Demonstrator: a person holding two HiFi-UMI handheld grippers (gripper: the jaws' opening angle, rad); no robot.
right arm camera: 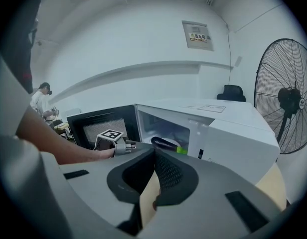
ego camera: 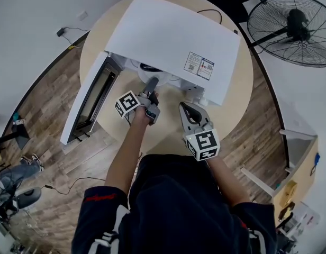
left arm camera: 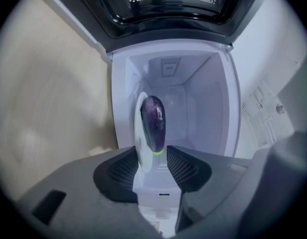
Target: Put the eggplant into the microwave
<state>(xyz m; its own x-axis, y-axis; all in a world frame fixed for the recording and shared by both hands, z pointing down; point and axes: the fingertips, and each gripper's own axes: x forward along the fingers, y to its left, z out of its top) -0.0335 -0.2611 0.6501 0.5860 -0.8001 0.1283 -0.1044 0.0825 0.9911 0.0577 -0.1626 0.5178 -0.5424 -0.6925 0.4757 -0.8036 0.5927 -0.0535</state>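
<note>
Nearest below the head camera, a dark shirt (ego camera: 179,205) and two bare forearms (ego camera: 126,152) stretched toward the microwave (ego camera: 173,41).

At the open mouth of the microwave, the left gripper (left arm camera: 152,152), rolled onto its side, jaws spread apart and pinching nothing. Just beyond those jaws, inside the microwave, the eggplant (left arm camera: 153,119): dark purple and glossy, lying on the glass turntable plate (left arm camera: 139,133), green stem end turned toward the opening. No pad pressing on it.

To the left of the microwave, its door (ego camera: 91,97), standing fully open, dark window on the inner side.

In front of the right half of the microwave, away from the opening, the right gripper (right arm camera: 154,152), held over the table (ego camera: 237,97). Jaws pressed together at the tips, nothing between them; only the pale table top visible through the slit lower down.

Under the microwave, this same round table of light wood; around it, a wooden floor (ego camera: 52,105).

On the top of the microwave, near its right front corner, a small printed label (ego camera: 199,66), too small to read. Behind the microwave and to its right, a large black fan (ego camera: 292,28) on a stand.
</note>
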